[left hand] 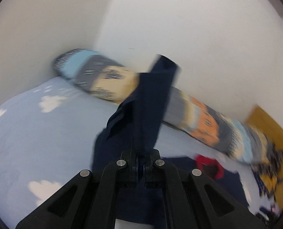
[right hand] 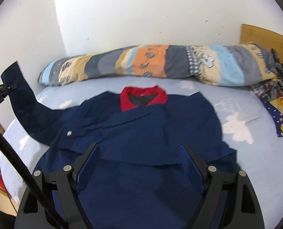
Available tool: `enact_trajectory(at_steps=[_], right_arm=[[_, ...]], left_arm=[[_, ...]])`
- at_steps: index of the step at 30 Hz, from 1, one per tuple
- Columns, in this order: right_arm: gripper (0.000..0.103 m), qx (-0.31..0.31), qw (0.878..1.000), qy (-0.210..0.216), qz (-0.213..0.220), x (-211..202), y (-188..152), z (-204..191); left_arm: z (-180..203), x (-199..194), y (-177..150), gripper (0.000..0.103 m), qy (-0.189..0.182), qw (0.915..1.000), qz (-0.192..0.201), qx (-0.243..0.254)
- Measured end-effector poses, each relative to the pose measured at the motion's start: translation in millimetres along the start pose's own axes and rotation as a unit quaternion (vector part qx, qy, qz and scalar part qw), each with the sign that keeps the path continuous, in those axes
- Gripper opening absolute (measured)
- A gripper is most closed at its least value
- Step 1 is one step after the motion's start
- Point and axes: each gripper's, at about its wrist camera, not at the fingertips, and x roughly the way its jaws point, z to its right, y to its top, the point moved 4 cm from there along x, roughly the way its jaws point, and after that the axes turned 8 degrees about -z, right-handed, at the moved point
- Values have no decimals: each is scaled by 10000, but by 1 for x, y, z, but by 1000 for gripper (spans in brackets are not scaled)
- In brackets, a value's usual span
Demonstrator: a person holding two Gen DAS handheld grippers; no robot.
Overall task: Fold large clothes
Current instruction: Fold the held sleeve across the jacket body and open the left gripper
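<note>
A navy blue jacket (right hand: 141, 129) with a red collar (right hand: 143, 97) lies spread on the bed, collar toward the wall. My left gripper (left hand: 141, 162) is shut on the jacket's sleeve (left hand: 151, 103) and holds it lifted above the bed; it shows at the far left of the right wrist view (right hand: 6, 89), with the sleeve (right hand: 21, 99) raised. My right gripper (right hand: 139, 156) is open and empty, hovering over the jacket's lower body. The left wrist view is blurred.
The bed has a light blue sheet (right hand: 256, 152) with white clouds. A long patchwork bolster (right hand: 151, 64) lies along the white wall. Crumpled patterned cloth (right hand: 279, 99) sits at the right by a wooden headboard (right hand: 259, 34). A black cable (right hand: 17, 164) crosses the left.
</note>
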Motion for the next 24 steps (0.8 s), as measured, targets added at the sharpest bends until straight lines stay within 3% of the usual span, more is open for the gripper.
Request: enact_trajectory(at_steps=[7, 15, 19, 22, 23, 24], right_arm=[[87, 582, 9975, -68, 385, -29, 12, 46], [88, 1186, 9879, -573, 820, -64, 17, 103], [88, 1662, 9765, -852, 1074, -87, 16, 141], [88, 1851, 9721, -875, 1142, -97, 15, 160], [88, 1918, 9715, -840, 1107, -97, 13, 165], [88, 1937, 9718, -812, 1075, -97, 12, 167]], left_arm=[[167, 28, -42, 2, -694, 9928, -567, 796], [349, 84, -130, 2, -1301, 9727, -1106, 1569], [400, 119, -189, 3, -1206, 9616, -1512, 1948], [399, 151, -237, 3, -945, 9548, -1936, 2050], [393, 165, -256, 6, -855, 9499, -2187, 2064], [387, 175, -266, 16, -778, 9460, -2361, 2082]])
